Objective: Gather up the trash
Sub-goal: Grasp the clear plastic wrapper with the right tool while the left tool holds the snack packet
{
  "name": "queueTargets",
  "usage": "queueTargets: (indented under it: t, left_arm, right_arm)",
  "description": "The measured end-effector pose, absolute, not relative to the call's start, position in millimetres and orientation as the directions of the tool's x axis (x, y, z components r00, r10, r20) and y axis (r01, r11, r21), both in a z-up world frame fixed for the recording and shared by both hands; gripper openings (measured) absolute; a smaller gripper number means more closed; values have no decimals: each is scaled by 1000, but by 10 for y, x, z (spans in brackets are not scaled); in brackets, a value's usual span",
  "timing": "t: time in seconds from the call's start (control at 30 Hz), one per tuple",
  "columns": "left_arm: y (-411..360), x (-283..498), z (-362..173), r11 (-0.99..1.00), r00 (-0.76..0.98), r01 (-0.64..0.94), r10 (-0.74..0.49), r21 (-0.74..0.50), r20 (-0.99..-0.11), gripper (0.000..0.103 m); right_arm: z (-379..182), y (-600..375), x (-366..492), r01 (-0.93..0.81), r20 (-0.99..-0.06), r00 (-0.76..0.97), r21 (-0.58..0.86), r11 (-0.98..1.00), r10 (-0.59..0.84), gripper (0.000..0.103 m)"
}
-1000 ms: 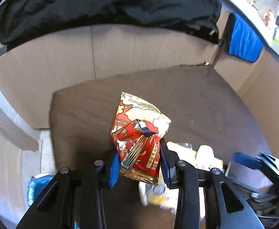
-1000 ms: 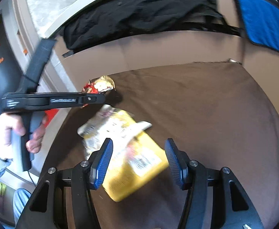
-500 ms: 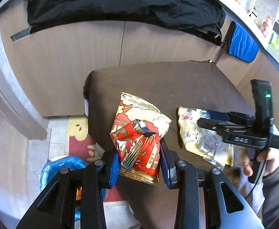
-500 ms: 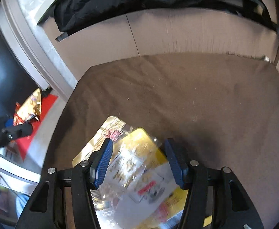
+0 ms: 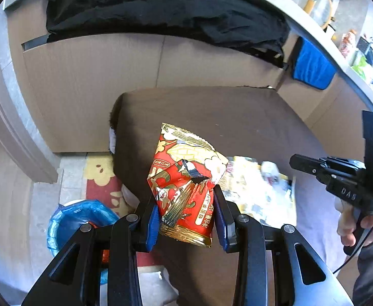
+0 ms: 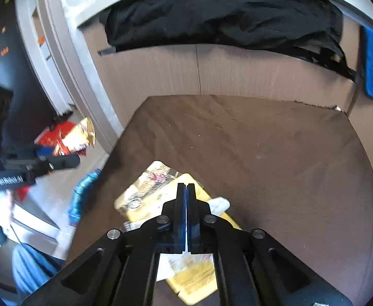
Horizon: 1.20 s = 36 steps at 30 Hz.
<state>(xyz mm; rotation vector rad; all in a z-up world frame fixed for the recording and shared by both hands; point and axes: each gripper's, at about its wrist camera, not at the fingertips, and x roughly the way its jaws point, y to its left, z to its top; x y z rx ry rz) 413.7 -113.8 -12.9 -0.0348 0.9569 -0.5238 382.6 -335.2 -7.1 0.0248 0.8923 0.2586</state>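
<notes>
- Left gripper [image 5: 186, 214], lower centre of its view: clamped on red-gold snack wrapper [image 5: 186, 183].
- Right gripper [image 6: 186, 191]: jaws just snapped closed, nothing visibly caught; yellow wrapper [image 6: 194, 278] on brown cushion [image 6: 263, 153] beneath.
- Blue-lined bin [image 5: 79, 216], lower left.

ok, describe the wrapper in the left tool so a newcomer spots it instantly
Start at the brown cushioned seat below the wood panel wall. At its near left edge, the left tool clamps a crinkled red-and-gold foil snack wrapper upright between its blue pads. Its neighbour, the yellow-and-white plastic packet, lies flat on the seat; only the red one is held off the surface.
</notes>
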Motion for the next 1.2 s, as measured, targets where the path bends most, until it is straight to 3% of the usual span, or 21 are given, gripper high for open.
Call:
queueTargets:
  t: [0.03, 0.1, 0.13, 0.17, 0.2, 0.47, 0.53, 0.57, 0.87, 1.2]
  left_arm:
    - [-1160, 4113, -133, 873, 459, 415, -445, -257, -769, 37]
    - [-1226, 4075, -168, 865, 446, 425, -457, -267, -770, 37]
    - [-1273, 4064, -204, 862, 438, 428, -461, -271, -772, 38]
    - [-1298, 4066, -225, 860, 433, 431, -462, -272, -774, 37]
    - [-1332, 4067, -254, 859, 429, 435, -461, -269, -777, 37]
    - [-1304, 4145, -426, 880, 426, 395, -430, -264, -796, 37]
    - [-1248, 4153, -449, 886, 428, 383, -422, -262, -799, 37]
    - [-1211, 4151, -447, 888, 431, 378, -418, -261, -800, 37]
    - [-647, 3974, -10, 906, 534, 342, -407, -251, -741, 37]
    - [500, 3739, 443, 953, 642, 200, -302, -227, -705, 37]
  right_arm:
    - [-58, -3412, 3790, -201, -769, 583, 177, 963, 263, 4]
    - [-94, -3488, 3759, -156, -775, 562, 244, 957, 289, 28]
    - [-139, -3534, 3722, -142, -774, 554, 275, 951, 306, 35]
    - [-200, -3581, 3675, -126, -772, 546, 308, 943, 325, 41]
    - [-242, -3598, 3655, -115, -773, 542, 321, 940, 330, 41]
    - [-610, -3587, 3806, -25, -767, 524, 420, 907, 370, 40]
    - [-690, -3543, 3872, -13, -773, 519, 418, 908, 364, 23]
    - [-708, -3513, 3893, -12, -777, 521, 408, 913, 354, 4]
    - [113, -3087, 3719, -110, -698, 670, 243, 964, 252, 3]
    - [1093, -1980, 3664, -261, -604, 742, 138, 955, 290, 3]
